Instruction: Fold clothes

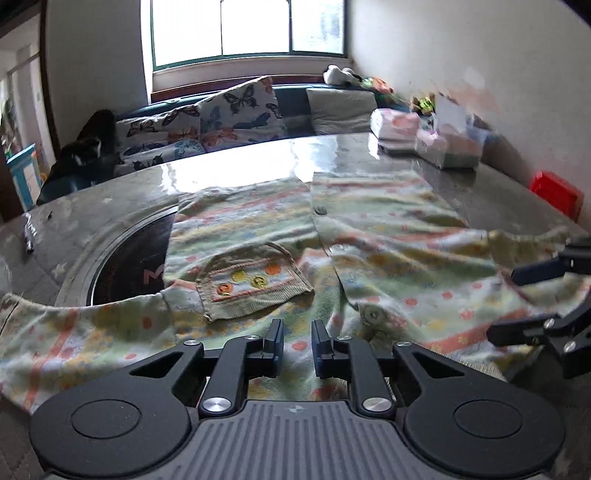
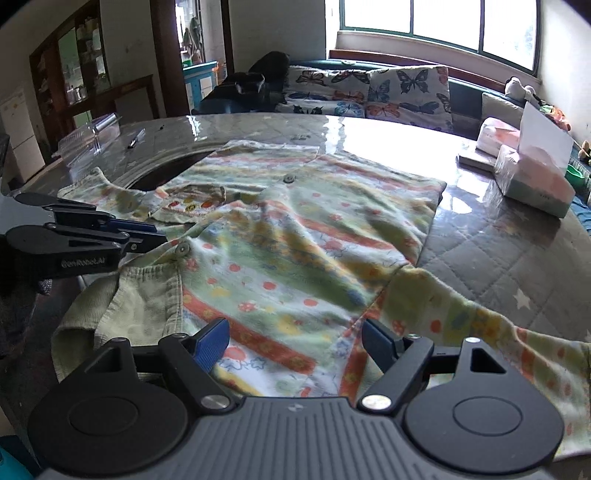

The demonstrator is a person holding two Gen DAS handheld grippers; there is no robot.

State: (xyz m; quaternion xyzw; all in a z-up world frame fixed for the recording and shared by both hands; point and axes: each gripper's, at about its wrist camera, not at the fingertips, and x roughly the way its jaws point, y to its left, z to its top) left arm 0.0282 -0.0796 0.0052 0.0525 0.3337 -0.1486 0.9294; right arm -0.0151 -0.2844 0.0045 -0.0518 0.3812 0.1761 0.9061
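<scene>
**Operator:** State the position and handling properties of the shirt point(image 2: 295, 236).

**Technician:** It lies front-up and spread across the table point(image 2: 498, 258), collar end nearest both claws; one sleeve point(image 2: 498, 332) trails toward the near right edge, the other point(image 1: 55, 332) toward the near left; part of the cloth covers the round dark inset point(image 1: 122, 266) in the tabletop. Judged from the creases, the fabric is light, soft and limp; it will sag and drag rather than hold a shape.

**Operator:** Recommended hold points?

**Technician:** Pinch at a shoulder seam or sleeve cuff, through a single layer; avoid the buttons point(image 2: 288, 180) and the pocket point(image 1: 251, 284), which add bulk.

**Operator:** Claw status?

**Technician:** Left claw point(image 1: 297, 347): jaws narrowly parted above the cloth, gripping nothing; right claw point(image 2: 295, 345): jaws spread wide over the collar area, empty.

**Operator:** Surface and surroundings?

**Technician:** The tabletop is glossy over a quilted pattern, so the cloth will probably slide easily; wrapped packs point(image 1: 424, 136) sit at the far right corner; a bench with butterfly cushions point(image 2: 369, 92) runs under the window point(image 1: 247, 29).
</scene>
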